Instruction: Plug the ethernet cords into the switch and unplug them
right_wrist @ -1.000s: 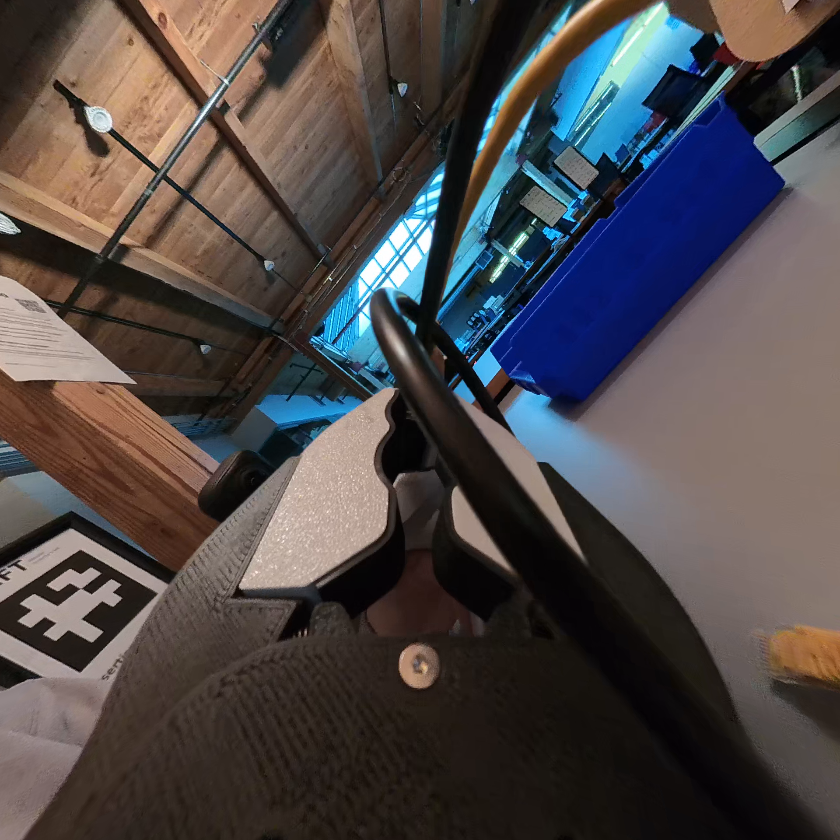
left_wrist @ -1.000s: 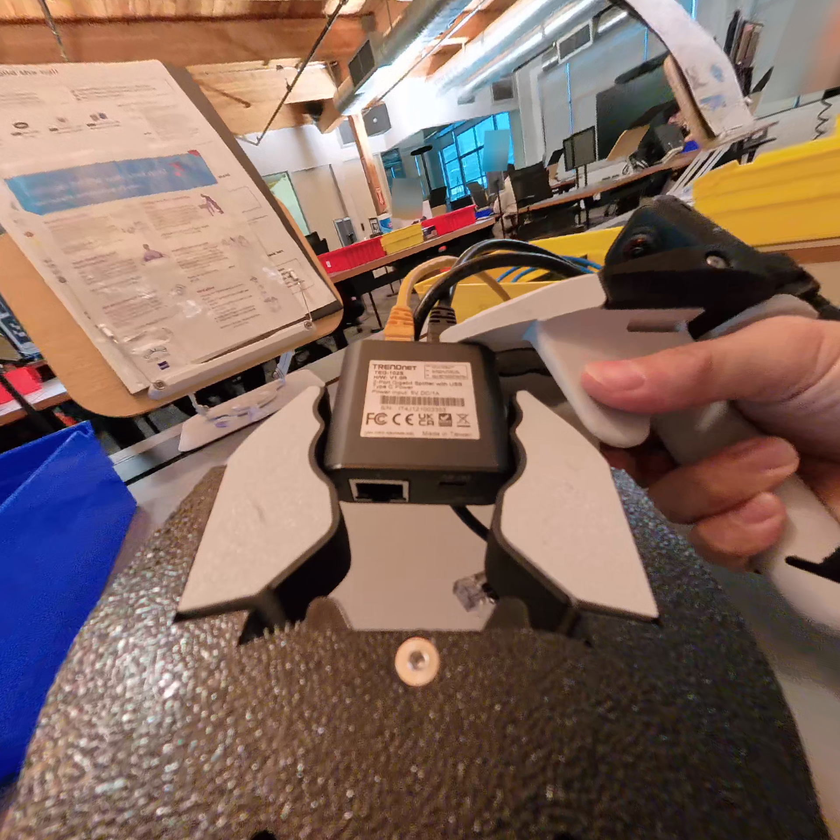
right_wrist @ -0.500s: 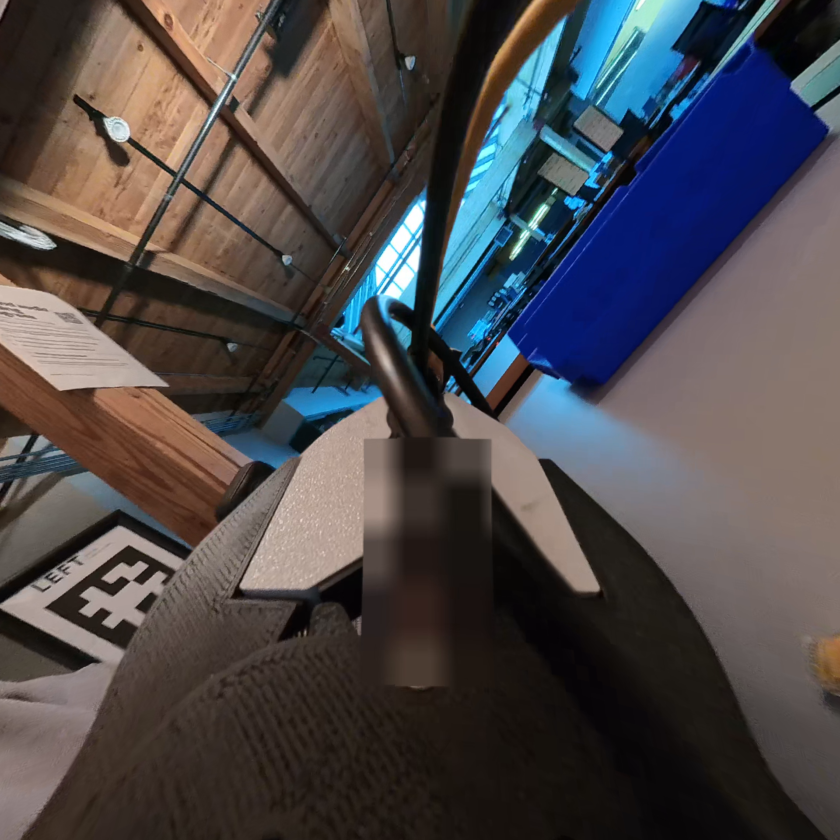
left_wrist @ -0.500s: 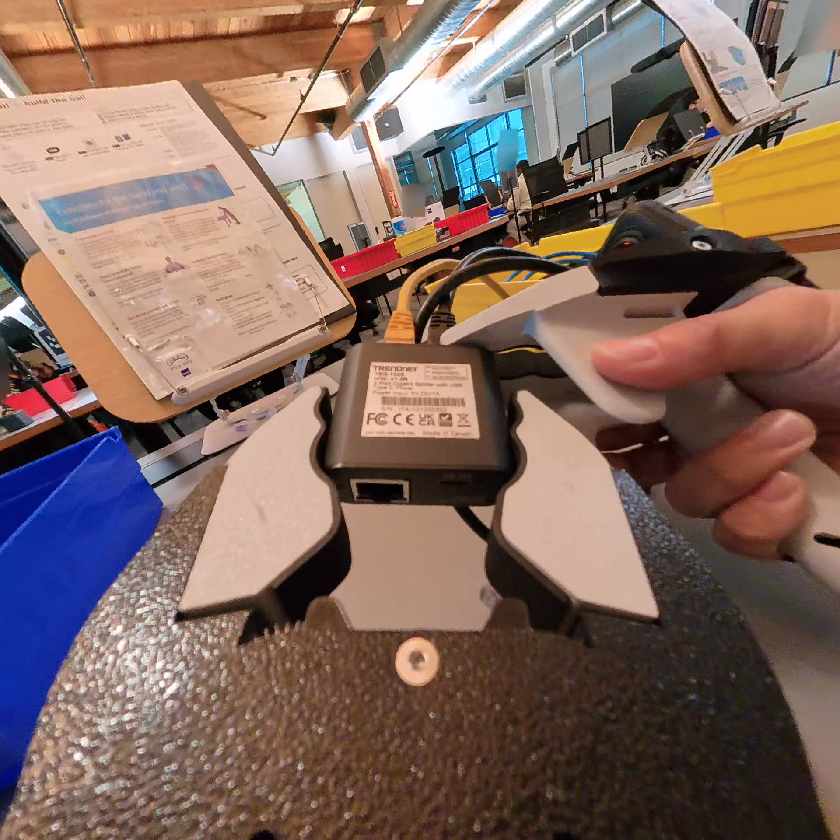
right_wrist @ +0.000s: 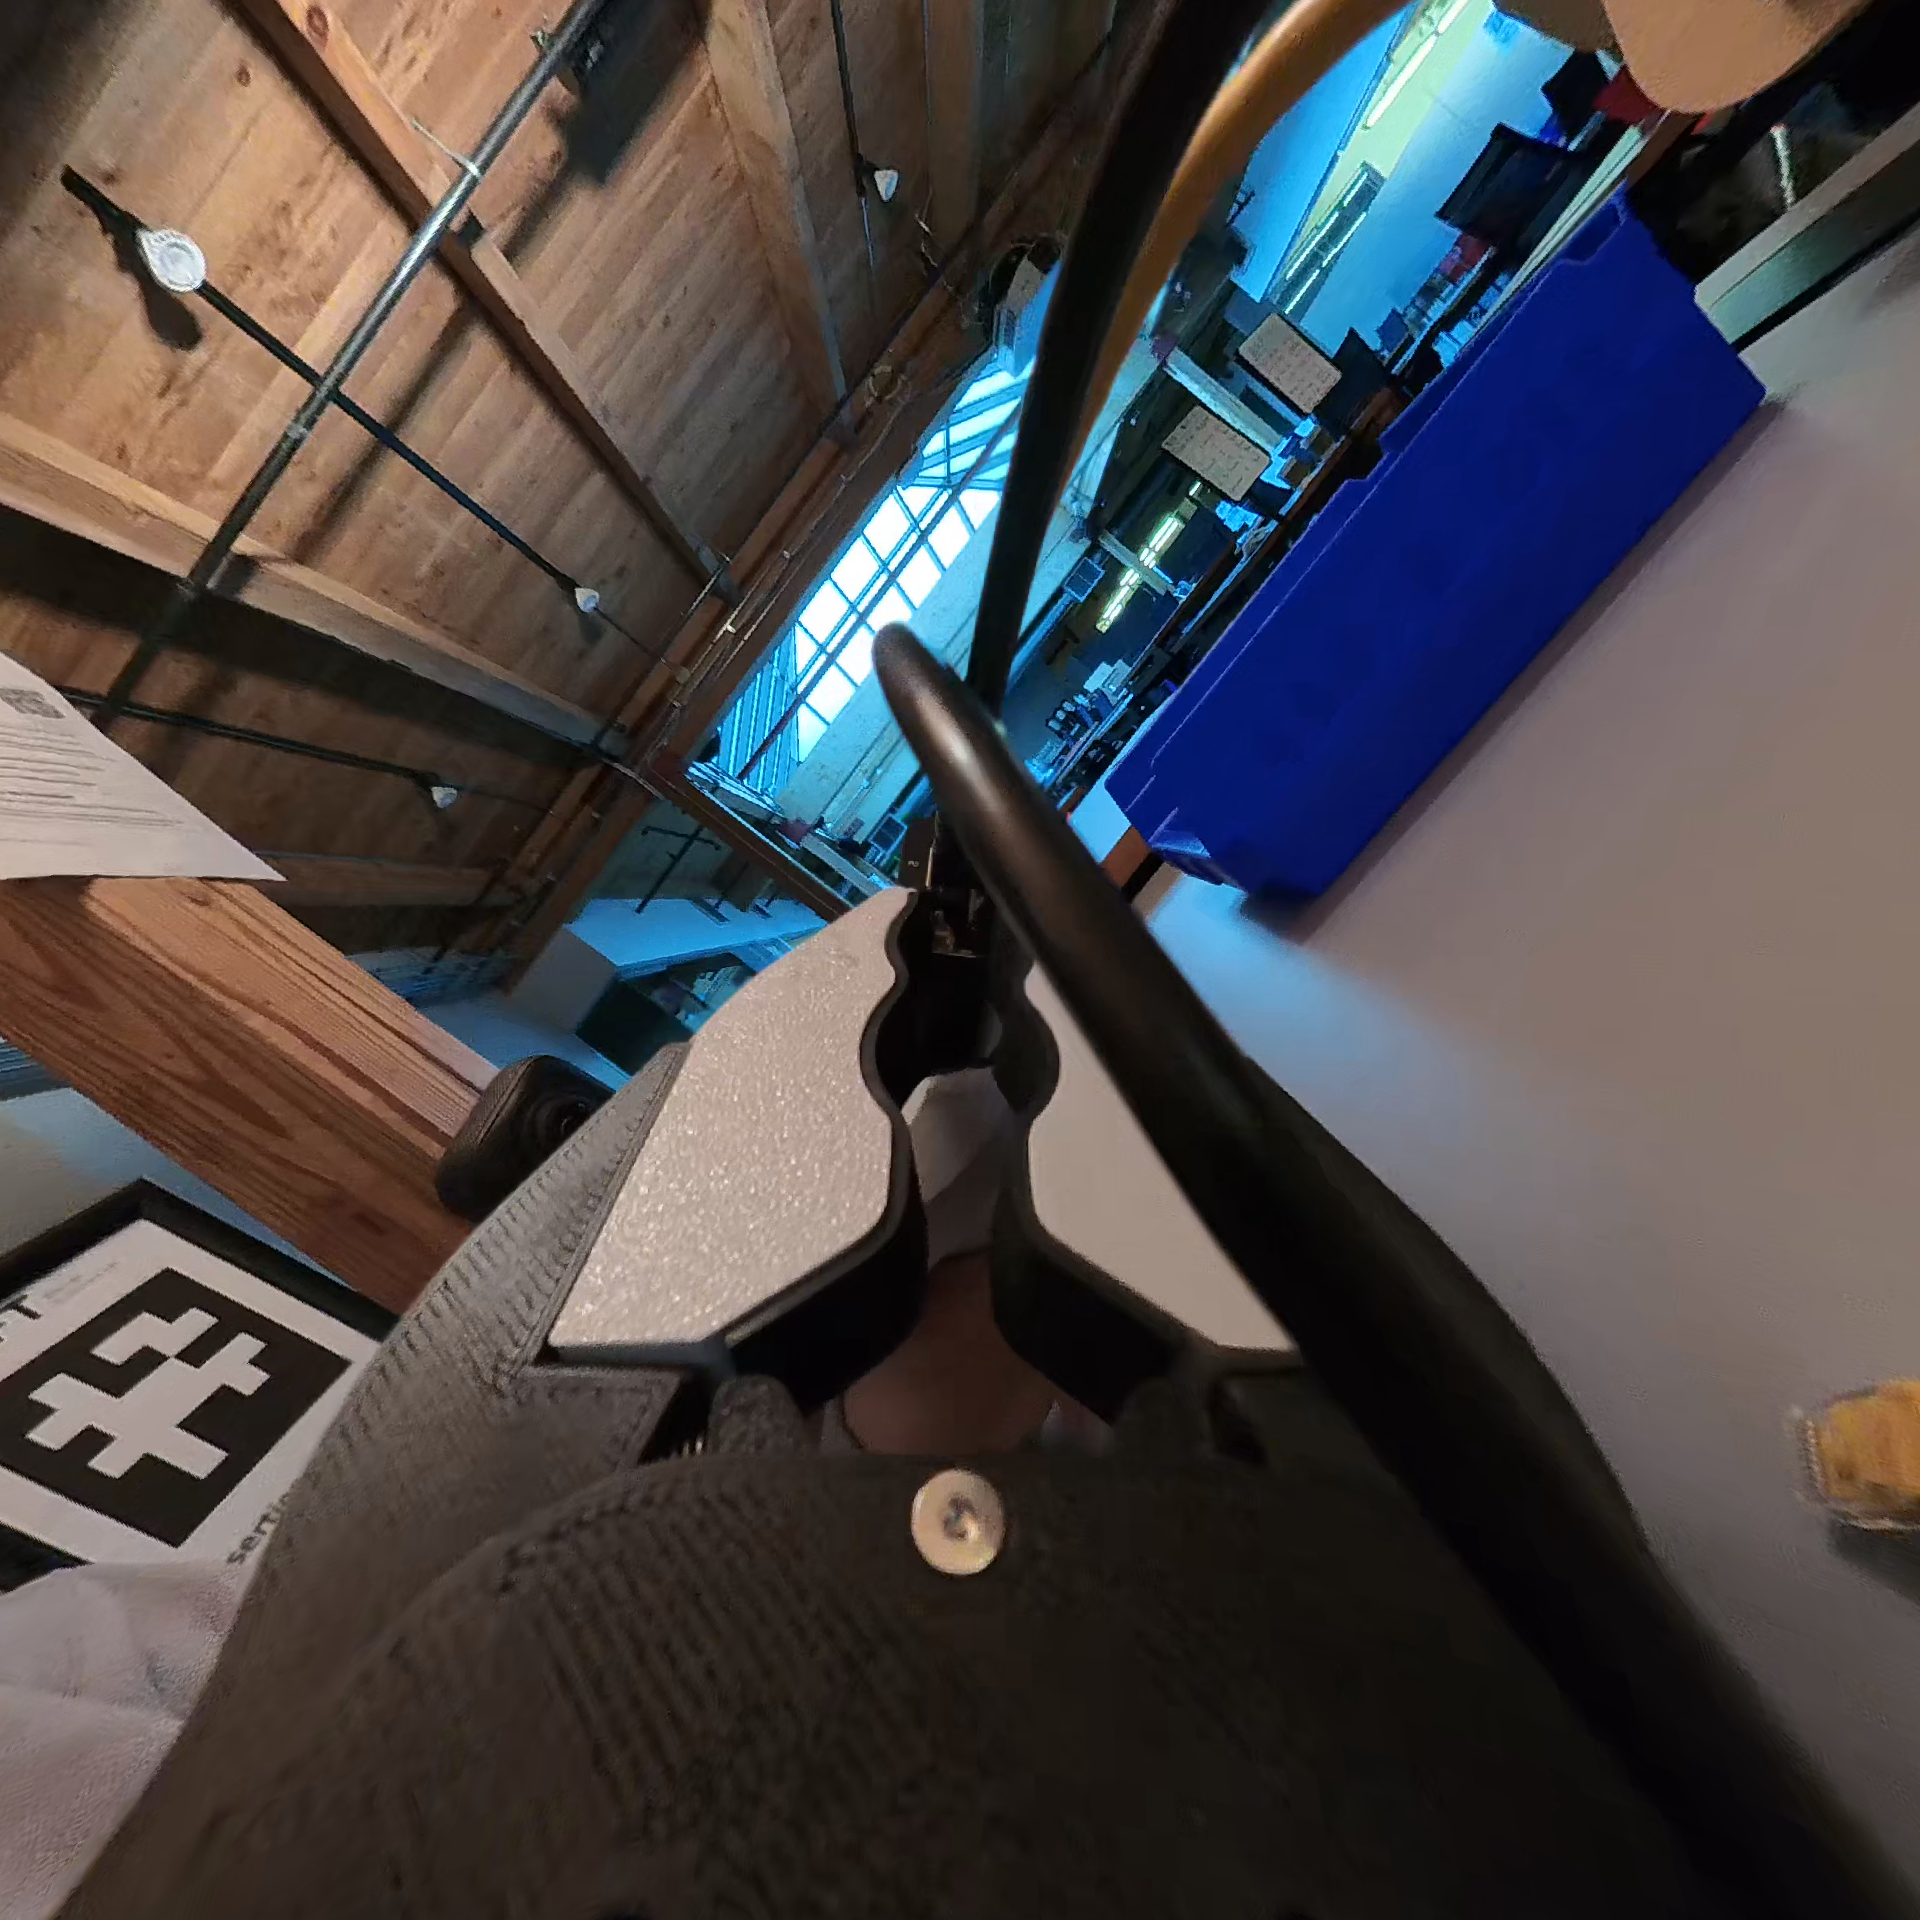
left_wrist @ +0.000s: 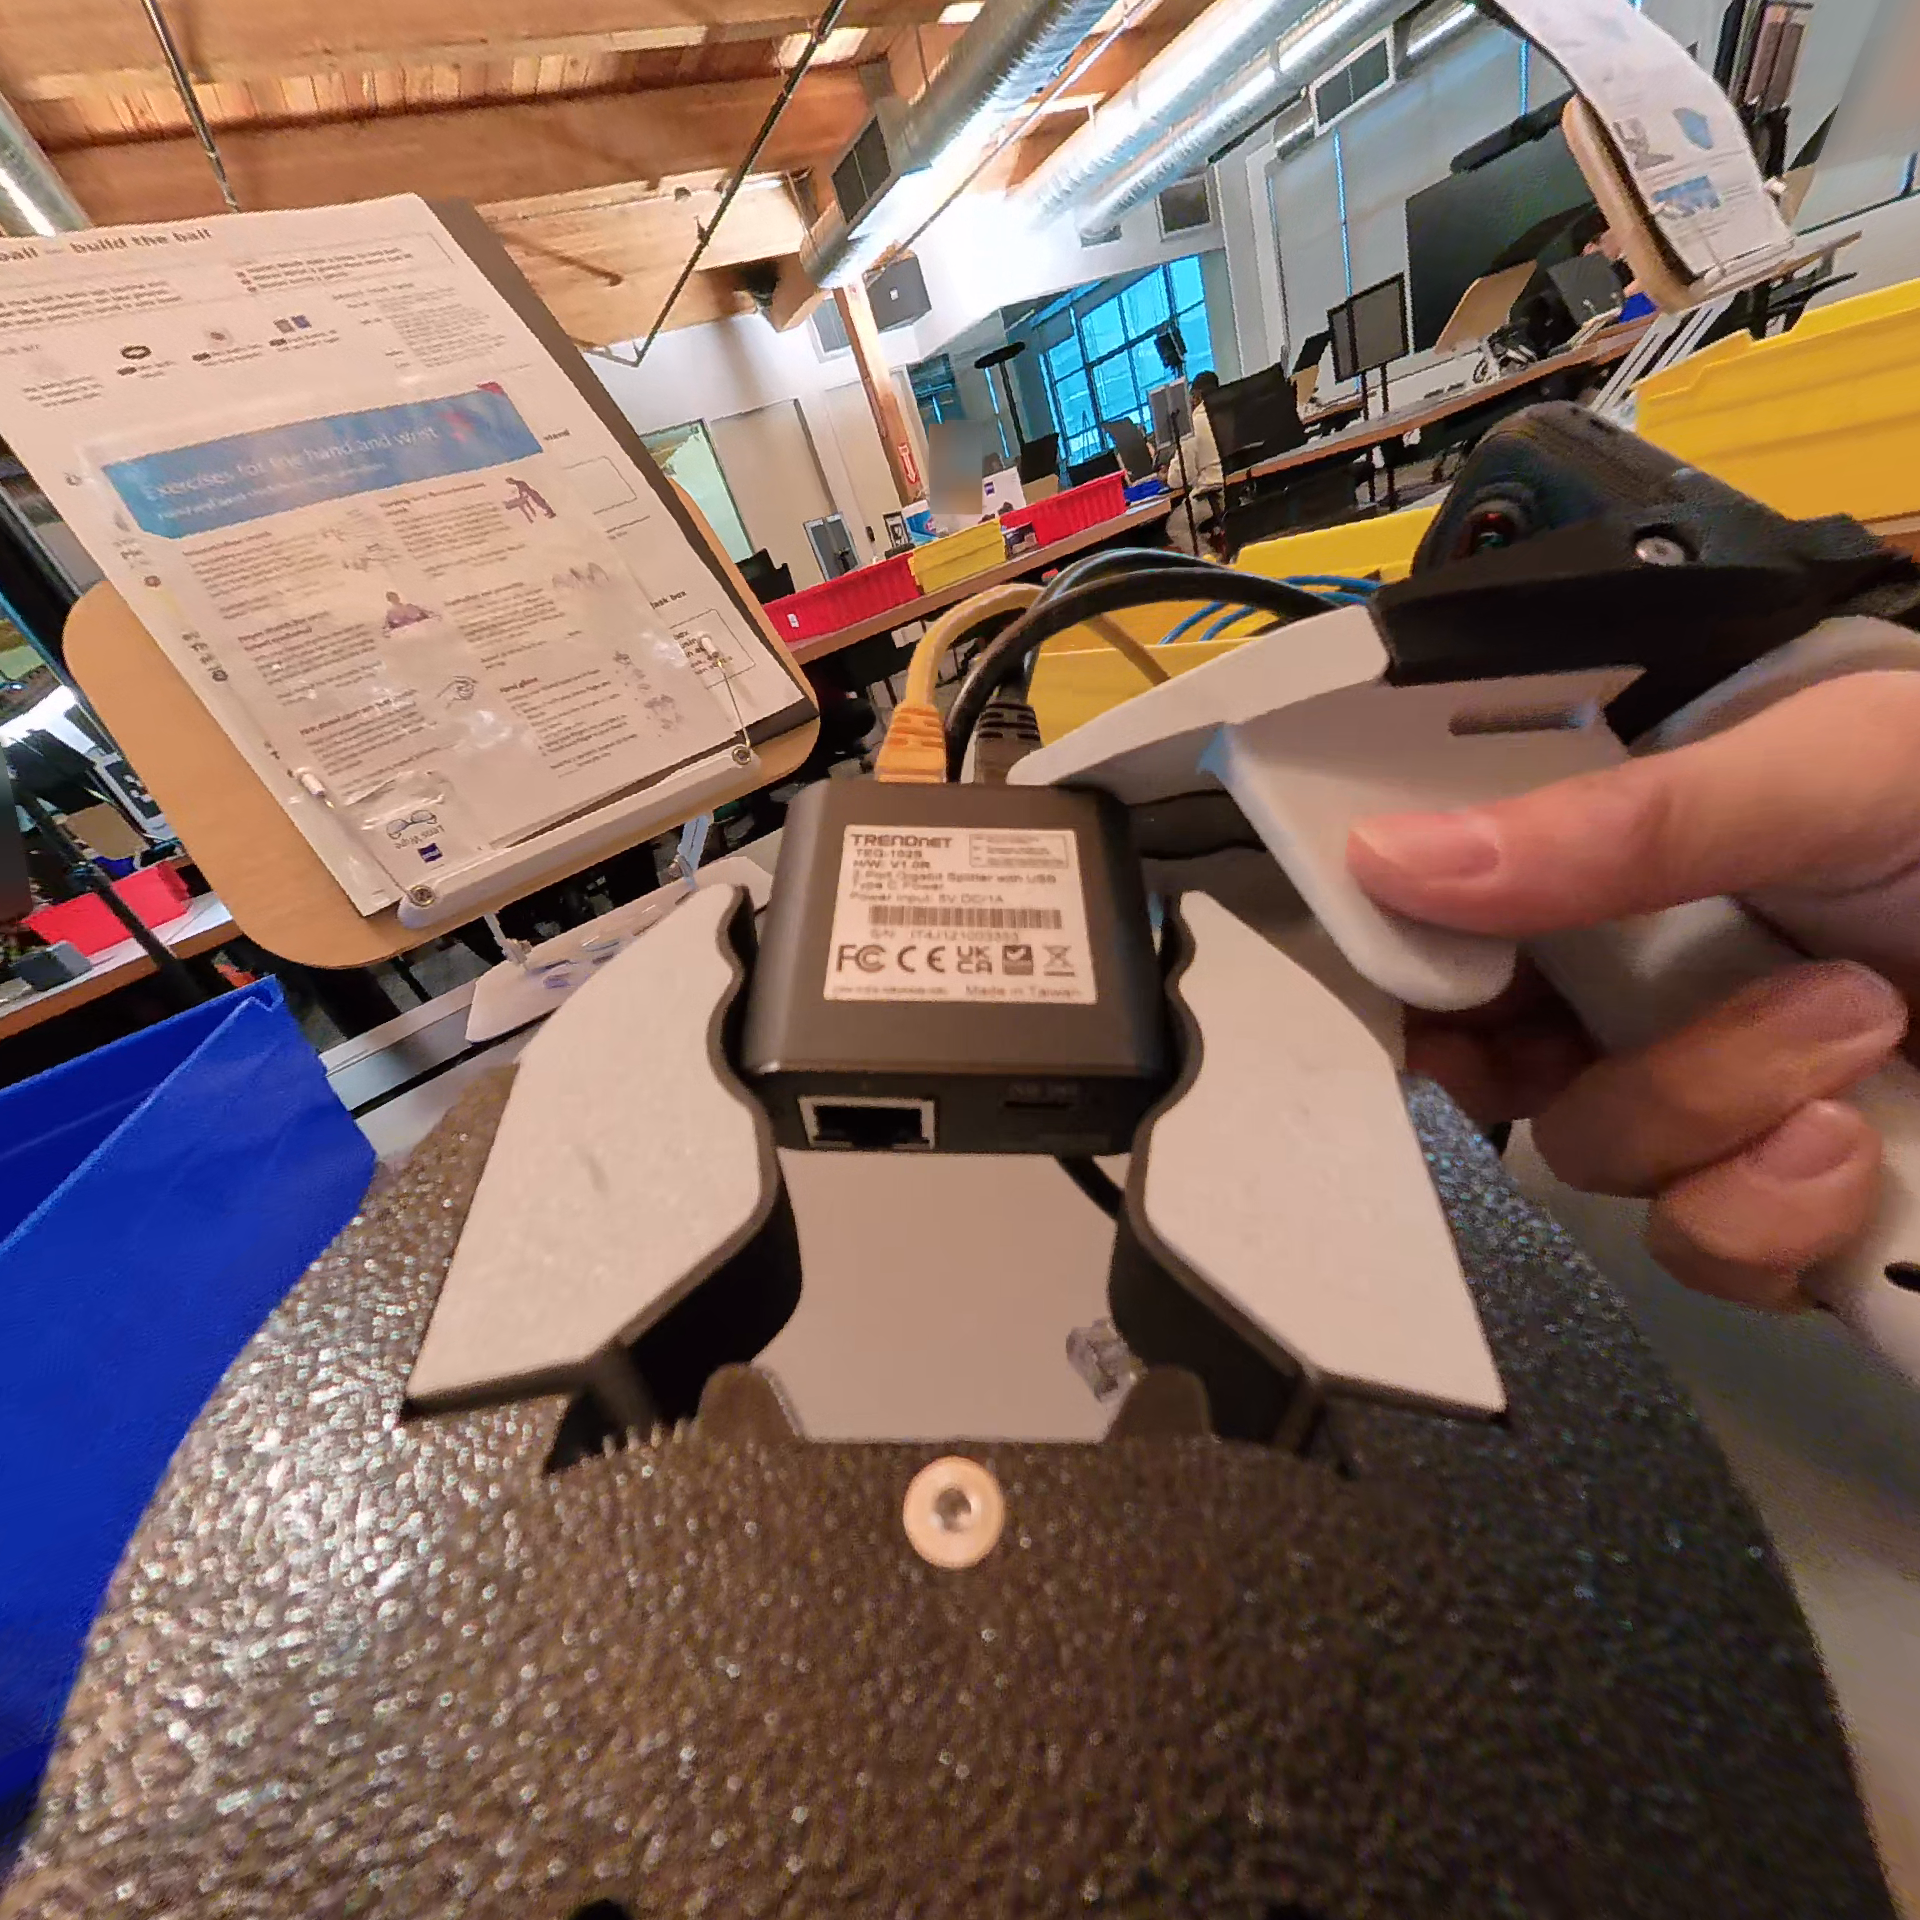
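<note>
My left gripper [left_wrist: 956,914] is shut on the black switch [left_wrist: 951,966], label side up, and holds it above the table. An orange-yellow ethernet cord [left_wrist: 912,743] and a black cord [left_wrist: 1006,727] are plugged into its far side. The near port [left_wrist: 868,1122] is empty. My right gripper [left_wrist: 1143,748], held in a hand, reaches in from the right to the black cord's plug. In the right wrist view its fingertips [right_wrist: 951,966] pinch a black plug [right_wrist: 948,925], with the black cord [right_wrist: 1049,894] looping over one finger. The yellow cord [right_wrist: 1174,239] arcs above.
A blue bin [left_wrist: 156,1247] stands at the left, also in the right wrist view [right_wrist: 1455,571]. A tilted board with printed sheets [left_wrist: 395,582] stands behind the switch. Yellow bins [left_wrist: 1787,416] are at the back right. A clear loose plug [left_wrist: 1096,1361] lies on the grey table [right_wrist: 1610,935]. Both grippers' tips are close together, under 4 cm apart.
The switch stays held in my left gripper. My right gripper has shifted slightly at the black plug; its fingers looked fully together half a second ago and now show the plug between the tips.
</note>
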The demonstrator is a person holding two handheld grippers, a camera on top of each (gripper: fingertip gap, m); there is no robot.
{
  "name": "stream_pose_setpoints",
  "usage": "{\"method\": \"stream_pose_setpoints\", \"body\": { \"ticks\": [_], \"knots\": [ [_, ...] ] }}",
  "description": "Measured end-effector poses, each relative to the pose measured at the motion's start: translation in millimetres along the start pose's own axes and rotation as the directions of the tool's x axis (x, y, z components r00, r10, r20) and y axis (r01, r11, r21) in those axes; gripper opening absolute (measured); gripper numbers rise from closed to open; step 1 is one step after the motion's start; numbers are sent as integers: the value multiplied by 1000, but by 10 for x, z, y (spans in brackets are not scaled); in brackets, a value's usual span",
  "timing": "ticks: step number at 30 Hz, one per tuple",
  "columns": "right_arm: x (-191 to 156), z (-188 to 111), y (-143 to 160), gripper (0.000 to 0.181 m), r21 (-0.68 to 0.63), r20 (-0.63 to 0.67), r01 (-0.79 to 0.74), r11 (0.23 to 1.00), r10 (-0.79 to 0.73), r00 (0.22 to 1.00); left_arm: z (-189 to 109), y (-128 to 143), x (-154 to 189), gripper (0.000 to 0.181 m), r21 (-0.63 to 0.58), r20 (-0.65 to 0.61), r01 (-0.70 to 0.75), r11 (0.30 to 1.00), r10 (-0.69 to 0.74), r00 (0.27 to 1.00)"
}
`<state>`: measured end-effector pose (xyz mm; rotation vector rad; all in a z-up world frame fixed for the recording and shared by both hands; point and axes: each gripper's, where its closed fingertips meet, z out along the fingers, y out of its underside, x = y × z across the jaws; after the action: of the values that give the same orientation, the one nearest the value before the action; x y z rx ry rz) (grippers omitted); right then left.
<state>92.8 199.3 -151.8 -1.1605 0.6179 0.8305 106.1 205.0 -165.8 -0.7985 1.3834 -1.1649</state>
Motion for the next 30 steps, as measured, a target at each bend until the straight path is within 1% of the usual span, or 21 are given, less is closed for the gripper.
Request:
{"method": "stream_pose_setpoints", "body": {
  "ticks": [3, 4, 5, 6, 7, 8, 9, 10, 12, 13, 16, 18, 20, 22, 24, 26, 27, 28, 30],
  "knots": [
    [-7, -4, -3, 10, -2, 13, 21, 1000, -21, 1000, 0, -8, -2, 73, 2, 11, -11, 1000, 11, 1000],
    [-2, -7, -21, 10, 12, 36, -19, 1000, 18, 999, -9, -8, -13, 73, -2, 27, -48, 999, 48, 998],
    [31, -52, -137, 8, 82, 44, -66, 994, 63, 997, -28, 12, -50, 73, -21, 66, -124, 992, 125, 990],
    [60, -106, -254, 10, 109, 49, -69, 992, 64, 997, -50, 23, -85, 73, -34, 97, -196, 980, 198, 975],
    [77, -118, -259, 10, 45, 39, 10, 999, -12, 999, -55, 5, -85, 73, -26, 93, -180, 983, 182, 979],
    [129, -138, -270, 10, 9, -26, 127, 992, -127, 992, -45, -39, -79, 73, -7, 74, -88, 996, 88, 993],
    [97, -143, -272, 8, -19, -36, 198, 980, -198, 979, -31, -95, -105, 73, 11, 71, -9, 1000, 8, 997],
    [28, -120, -242, 11, -67, -13, 216, 974, -217, 976, -25, -134, -147, 73, 18, 77, 10, 1000, -11, 997],
    [-113, -100, -281, 11, -121, -1, 303, 945, -306, 952, -74, -212, -250, 73, 33, 95, -37, 999, 34, 995],
    [-157, -113, -282, 11, -182, 6, 342, 922, -347, 938, -121, -253, -320, 73, 46, 111, -47, 998, 42, 993],
    [-263, -239, -404, 9, -281, 8, 429, 859, -445, 896, -251, -379, -615, 73, 84, 173, 20, 996, -34, 984],
    [-282, -376, -543, 11, -340, -30, 502, 796, -542, 840, -334, -462, -779, 73, 109, 199, 46, 993, -67, 978],
    [-292, -560, -729, 11, -404, -81, 557, 726, -634, 769, -408, -491, -911, 73, 104, 233, 19, 994, -43, 972],
    [-305, -764, -968, 11, -450, -136, 591, 669, -706, 695, -448, -490, -971, 73, 103, 232, 27, 994, -51, 971],
    [-236, -981, -1236, 11, -530, -198, 583, 616, -759, 621, -460, -482, -995, 73, 106, 230, 38, 994, -62, 971],
    [-143, -1171, -1553, 11, -595, -253, 576, 560, -811, 528, -445, -469, -976, 73, 102, 216, 42, 994, -63, 974],
    [-62, -1262, -1672, 11, -642, -263, 548, 537, -825, 500, -433, -468, -956, 73, 100, 208, 40, 994, -60, 976],
    [41, -1342, -1798, 11, -675, -288, 513, 530, -830, 478, -422, -469, -937, 73, 98, 204, 34, 995, -53, 977],
    [287, -1465, -1960, 12, -731, -303, 444, 517, -830, 468, -395, -468, -891, 73, 90, 189, 21, 996, -38, 981]
  ]
}}
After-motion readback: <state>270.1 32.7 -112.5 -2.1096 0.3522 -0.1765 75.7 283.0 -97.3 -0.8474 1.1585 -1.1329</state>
